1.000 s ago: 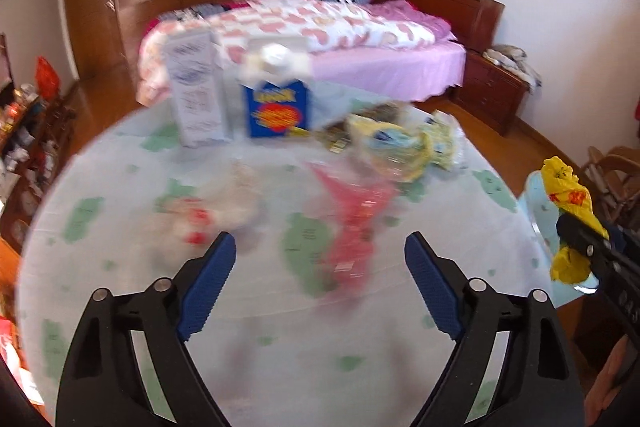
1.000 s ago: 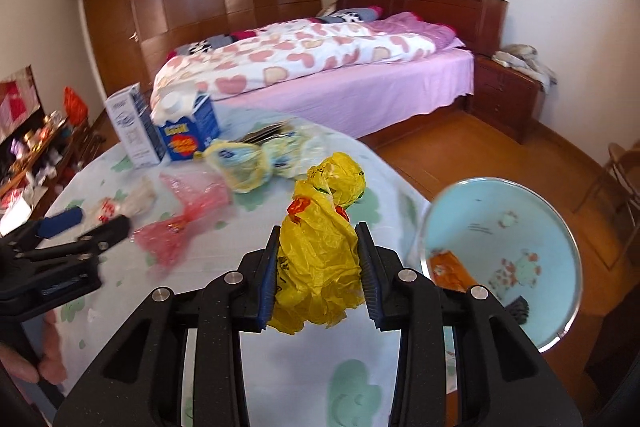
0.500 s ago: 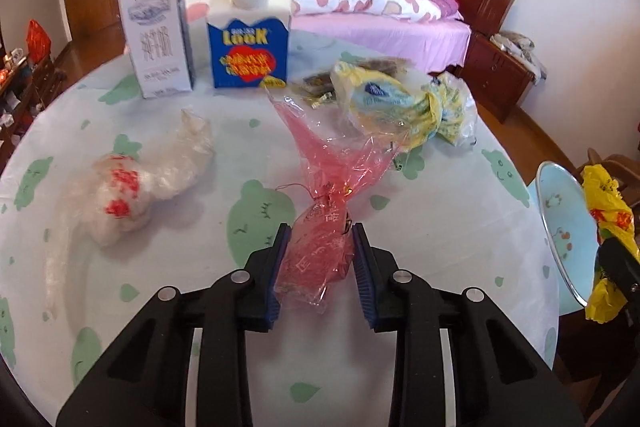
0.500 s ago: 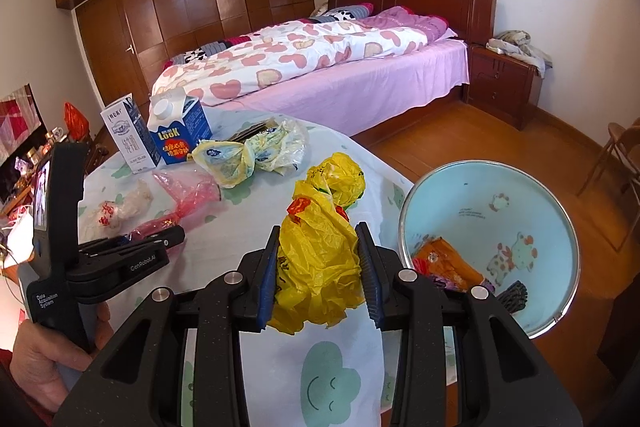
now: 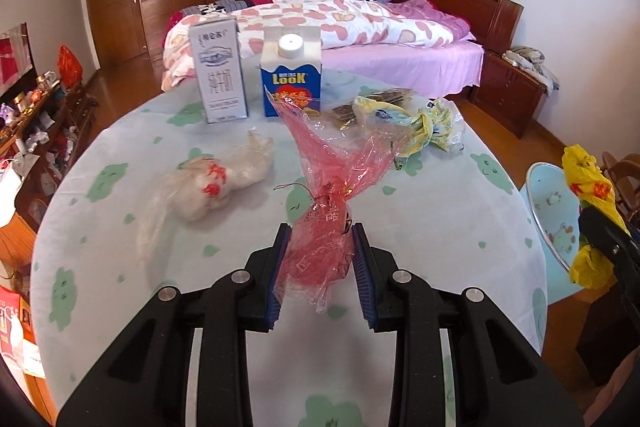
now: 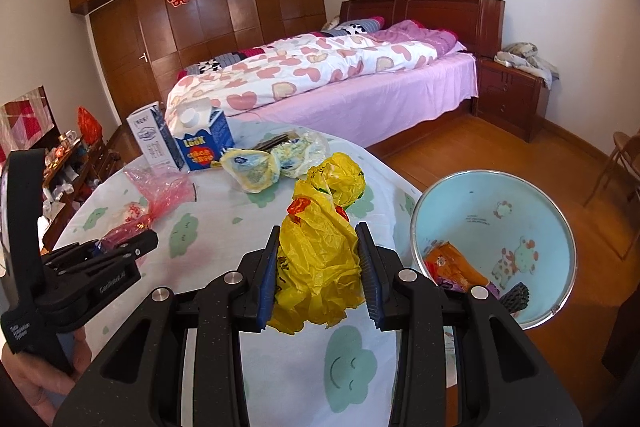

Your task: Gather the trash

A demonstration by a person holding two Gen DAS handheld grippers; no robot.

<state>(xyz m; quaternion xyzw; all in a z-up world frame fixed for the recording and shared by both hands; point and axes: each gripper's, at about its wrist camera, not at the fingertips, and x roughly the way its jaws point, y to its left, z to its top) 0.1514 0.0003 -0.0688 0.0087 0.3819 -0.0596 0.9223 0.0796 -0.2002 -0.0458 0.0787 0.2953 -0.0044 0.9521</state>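
My left gripper (image 5: 318, 267) is shut on a red cellophane bag (image 5: 324, 211) and holds it over the round table (image 5: 440, 211). My right gripper (image 6: 318, 267) is shut on a crumpled yellow plastic bag (image 6: 320, 263) near the table's right edge, beside the light-blue trash bin (image 6: 532, 203), which holds some wrappers. The yellow bag also shows at the right of the left wrist view (image 5: 586, 187). The red bag (image 6: 160, 191) and the left gripper (image 6: 96, 259) show in the right wrist view.
On the table lie a white plastic bag (image 5: 216, 187), a yellow-white bag bundle (image 5: 420, 127), dark wrappers (image 5: 372, 103), a white milk carton (image 5: 220, 75) and a blue LOOK carton (image 5: 292, 75). A bed (image 6: 340, 79) stands behind, a cluttered shelf at left.
My left gripper came down over the red bag, shut on it and has lifted it a little. My right gripper keeps the yellow bag and has shifted slightly beside the bin.
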